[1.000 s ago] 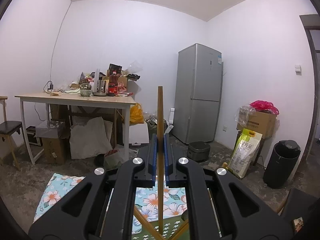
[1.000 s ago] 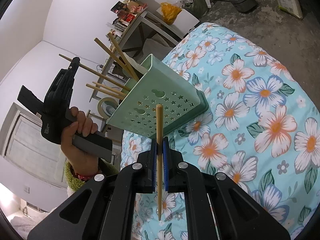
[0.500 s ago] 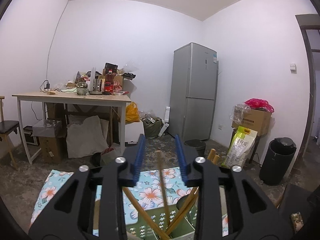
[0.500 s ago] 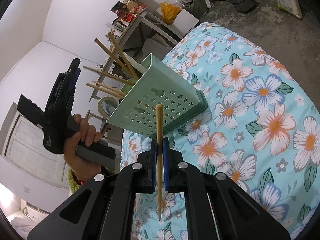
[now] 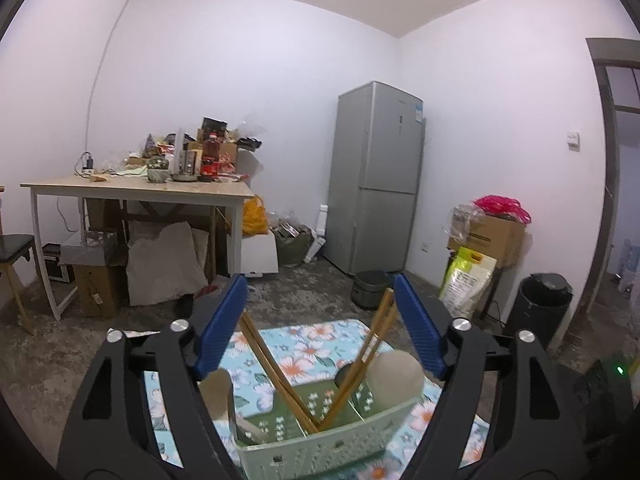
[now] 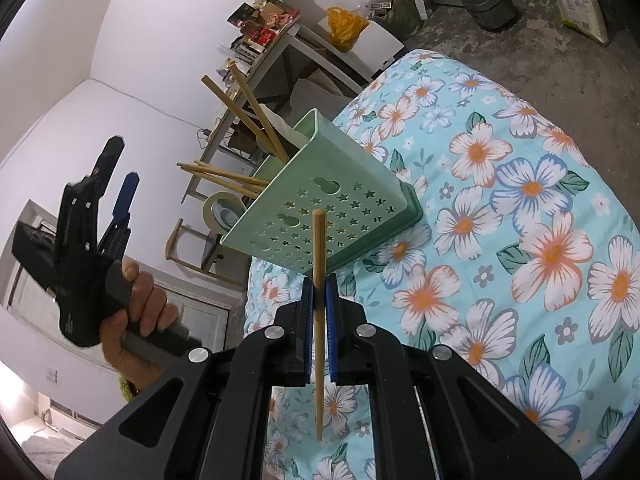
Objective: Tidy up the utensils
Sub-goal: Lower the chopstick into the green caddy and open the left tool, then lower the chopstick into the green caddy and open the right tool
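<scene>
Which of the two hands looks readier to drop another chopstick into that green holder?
The right. Its hand-held gripper is shut on a chopstick, pointing at the green holder. The left hand-held gripper holds nothing, its jaws opening above the chopsticks already inside.

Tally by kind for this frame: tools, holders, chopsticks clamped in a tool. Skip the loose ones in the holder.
Tools: 2, the left tool with jaws opening and gripping nothing, the right tool shut
Holder: 1, green
Clamped chopstick: 1, in the right tool
Total: 4
</scene>
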### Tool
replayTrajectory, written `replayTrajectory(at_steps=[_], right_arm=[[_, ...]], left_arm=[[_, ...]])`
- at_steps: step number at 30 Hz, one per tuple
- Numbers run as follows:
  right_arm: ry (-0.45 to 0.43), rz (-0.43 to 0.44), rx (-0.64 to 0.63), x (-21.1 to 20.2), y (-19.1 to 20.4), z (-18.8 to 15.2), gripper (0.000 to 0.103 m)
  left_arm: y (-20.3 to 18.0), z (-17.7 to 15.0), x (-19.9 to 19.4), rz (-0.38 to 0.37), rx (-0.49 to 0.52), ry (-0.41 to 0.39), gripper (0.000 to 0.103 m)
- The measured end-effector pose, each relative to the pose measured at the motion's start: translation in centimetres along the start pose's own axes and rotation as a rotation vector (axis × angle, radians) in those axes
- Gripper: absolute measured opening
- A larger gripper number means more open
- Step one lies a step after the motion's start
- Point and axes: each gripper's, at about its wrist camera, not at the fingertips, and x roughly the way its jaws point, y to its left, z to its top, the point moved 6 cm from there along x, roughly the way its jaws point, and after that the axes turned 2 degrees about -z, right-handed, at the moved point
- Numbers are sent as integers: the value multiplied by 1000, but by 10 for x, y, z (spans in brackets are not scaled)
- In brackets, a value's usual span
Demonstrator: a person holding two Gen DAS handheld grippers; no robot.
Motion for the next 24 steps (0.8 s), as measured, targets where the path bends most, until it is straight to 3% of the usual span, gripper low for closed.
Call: replayTrajectory(at_steps=[7,16,24], right_arm=[[-11,2,-16,-3,4,0,6],[-37,-9,-86,-7,21,6,6],[-107,-27,-210,-22,55,31,6]], left_arm=[[-1,-14,-23,-53,-3,81,82],[21,-46,-41,-20,-31,184,86],[42,-84,-55,22,-63,273,89]])
